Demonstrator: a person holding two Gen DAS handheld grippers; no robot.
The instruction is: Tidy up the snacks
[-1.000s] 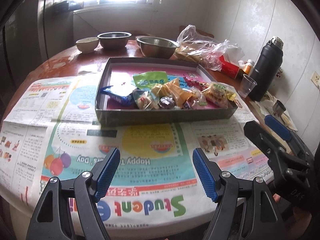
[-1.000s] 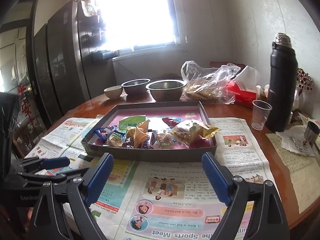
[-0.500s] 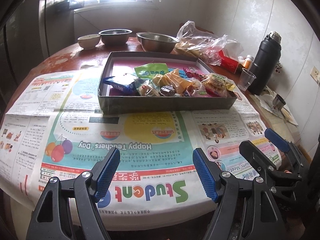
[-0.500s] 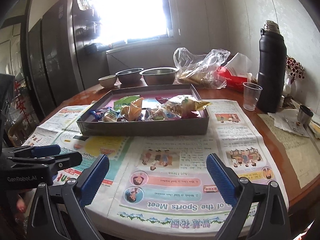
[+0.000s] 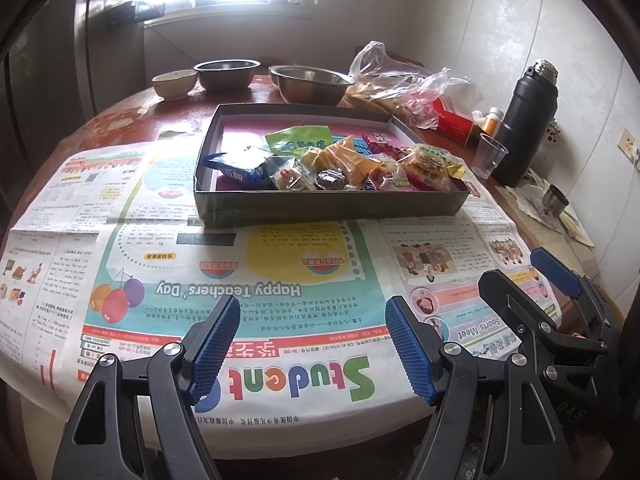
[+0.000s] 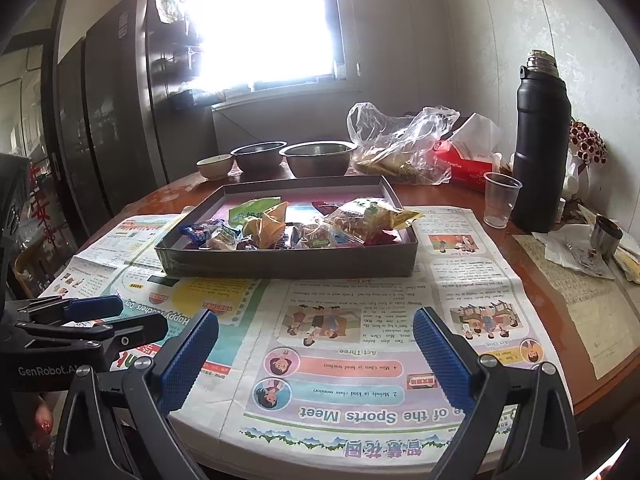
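Observation:
A dark shallow box (image 5: 328, 206) (image 6: 288, 266) stands on a newspaper-covered table and holds several wrapped snacks (image 5: 340, 164) (image 6: 304, 224), among them a green packet (image 5: 300, 140) and a blue one (image 5: 240, 170). My left gripper (image 5: 312, 344) is open and empty, low over the near table edge, well short of the box. My right gripper (image 6: 316, 360) is open and empty too, also near the front edge. Each gripper shows in the other's view: the right one (image 5: 532, 280) at the right, the left one (image 6: 116, 316) at the left.
Behind the box stand two steel bowls (image 5: 312, 82), a small ceramic bowl (image 5: 174, 82) and a plastic bag with food (image 6: 400, 148). At the right are a red tissue pack (image 6: 464, 164), a plastic cup (image 6: 500, 200), a black thermos (image 6: 540, 140) and a small metal cup (image 6: 606, 236).
Both grippers have drawn back from the box toward the near table edge and dropped lower. Both stay open and empty.

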